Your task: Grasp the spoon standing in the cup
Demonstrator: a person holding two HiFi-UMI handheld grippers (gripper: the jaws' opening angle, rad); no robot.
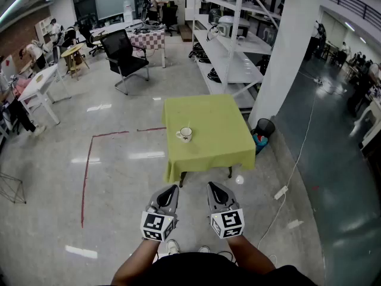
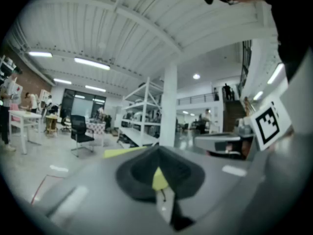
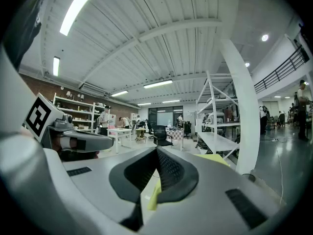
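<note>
Left hand-held gripper (image 1: pixel 172 188): nearest to me, held low in front of my body. Its jaws are together at the tips with nothing between them.
Right hand-held gripper (image 1: pixel 211 186): just beside the left one, jaws fully closed and empty, pointing the same way.
Cup (image 1: pixel 186 133): small and pale, standing on the left part of the desk (image 1: pixel 208 154), well apart from both hand-held grippers, with bare floor (image 1: pixel 119 171) between us.
Spoon: should be standing in that cup, but from here it is too small to make out.
Desk cover: a yellow-green cloth (image 1: pixel 226 124) hangs over the edges. I judge the cup could slide or drag on it if pushed.
How the spoon should handle: probably light, stiff, thin and smooth, so it could slip or swivel between the pads.
Where to take hold: on the handle above the cup's rim, pads across its flat faces, with the jaws opened first.
Risk: a sideways nudge on the handle could tip the cup, so I would lift straight up.
</note>
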